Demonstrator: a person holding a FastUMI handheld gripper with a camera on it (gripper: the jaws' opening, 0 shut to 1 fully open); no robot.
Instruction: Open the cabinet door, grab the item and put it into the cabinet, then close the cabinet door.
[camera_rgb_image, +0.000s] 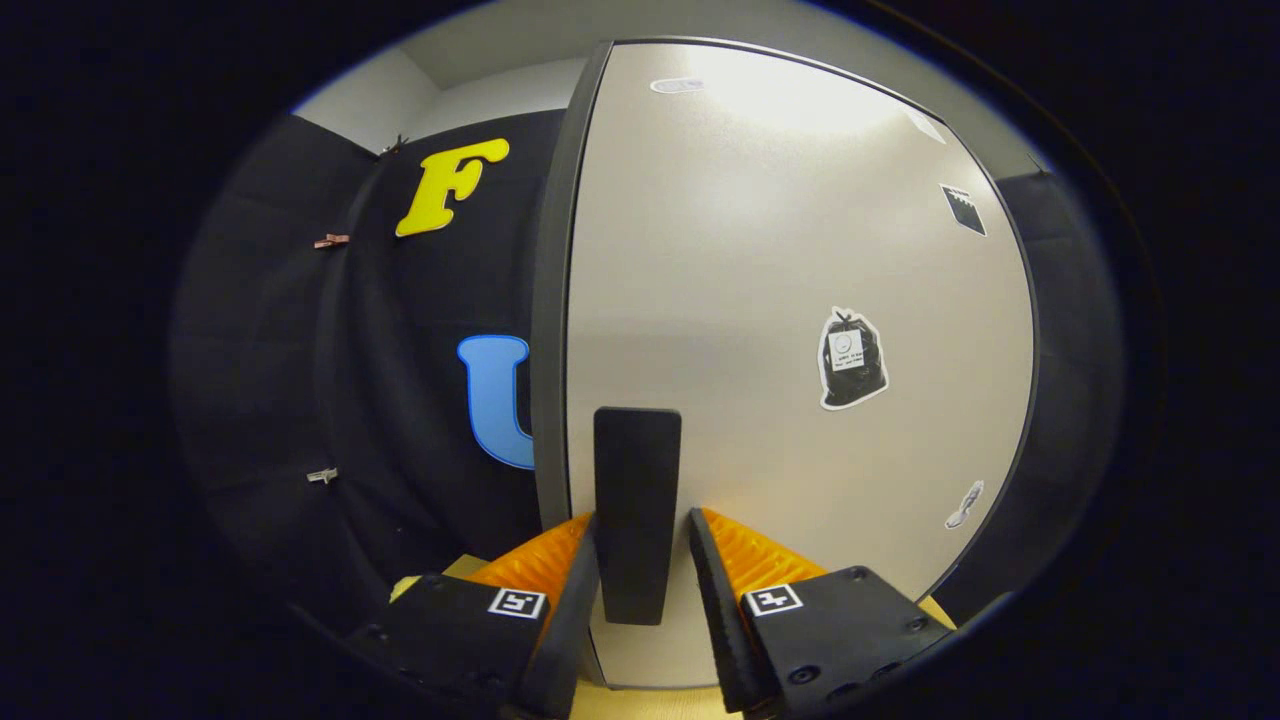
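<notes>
A pale cabinet door (800, 250) with a dark rim stands right in front of me. Its black upright handle (637, 470) sits low on the door near the left edge. My gripper (640, 515) has one finger on each side of the handle, and both fingertips (578, 560) press against its sides. The dark strip (550, 300) along the door's left side is either the door's edge or the cabinet's side; I cannot tell whether the door is ajar.
A sticker of a black bag (852, 358) is on the door right of the handle, with smaller stickers (963, 208) near the door's right rim. A light wooden surface (650, 700) lies under the fingers. Black cloth wall (300, 350) hangs to the left.
</notes>
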